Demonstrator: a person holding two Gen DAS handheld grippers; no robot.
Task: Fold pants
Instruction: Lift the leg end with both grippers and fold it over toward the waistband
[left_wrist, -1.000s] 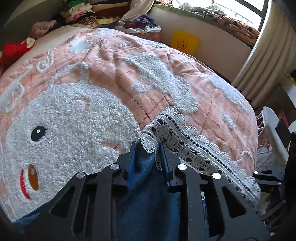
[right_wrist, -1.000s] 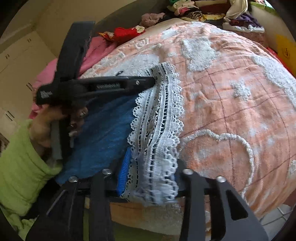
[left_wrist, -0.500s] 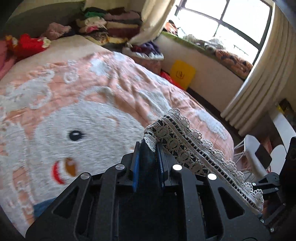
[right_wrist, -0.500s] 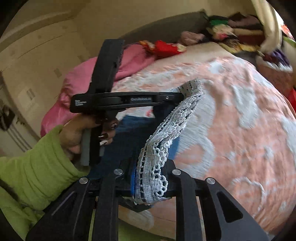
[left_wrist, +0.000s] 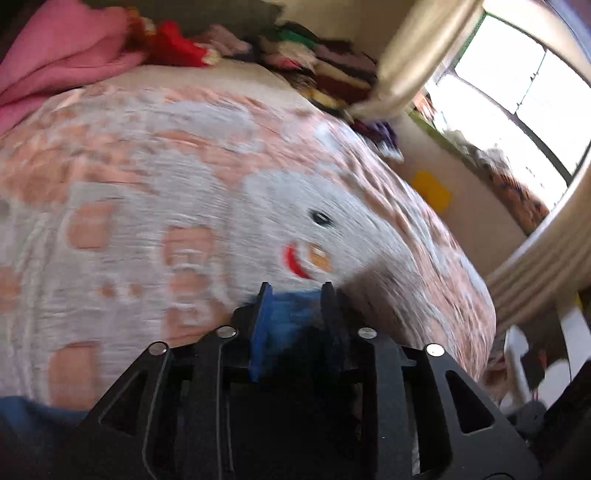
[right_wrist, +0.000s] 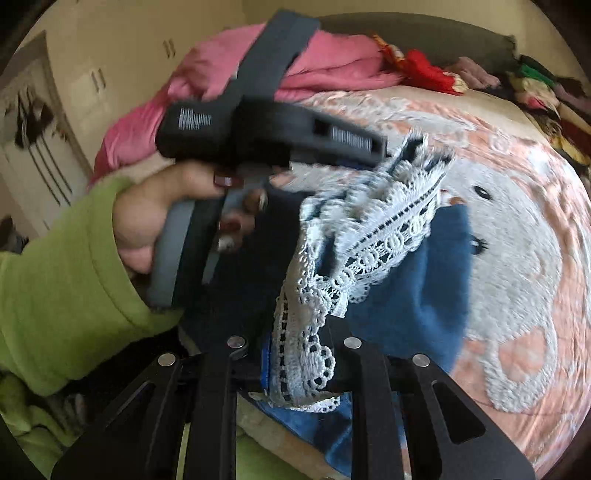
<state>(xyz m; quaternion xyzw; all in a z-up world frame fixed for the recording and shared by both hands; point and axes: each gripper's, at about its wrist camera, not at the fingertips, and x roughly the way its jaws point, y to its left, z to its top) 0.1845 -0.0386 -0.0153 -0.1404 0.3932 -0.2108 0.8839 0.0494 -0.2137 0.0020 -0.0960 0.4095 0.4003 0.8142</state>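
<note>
The pants are blue denim (right_wrist: 406, 295) with a white lace hem (right_wrist: 369, 240). They hang above a peach and white bedspread (right_wrist: 517, 258) that bears a cartoon face. My right gripper (right_wrist: 299, 354) is shut on the bunched lace hem. From there the hem stretches up to my left gripper (right_wrist: 380, 147), which a hand in a green sleeve (right_wrist: 55, 277) holds. The left wrist view is blurred. It shows the left gripper (left_wrist: 295, 291) with its jaws opening and blue denim (left_wrist: 291, 310) still filling the gap between them. No lace shows in that view.
A pink blanket (left_wrist: 55, 55) and stacked folded clothes (left_wrist: 325, 62) lie along the head of the bed. A window (left_wrist: 517, 74) with a curtain and a yellow object (left_wrist: 432, 190) stand past the bed's far side. White wardrobe doors (right_wrist: 55, 129) are on the left.
Both grippers have lifted the hem off the bedspread and swung it across the bed while rolling. The lace has dropped out of the left wrist view, and the left jaws stand wider.
</note>
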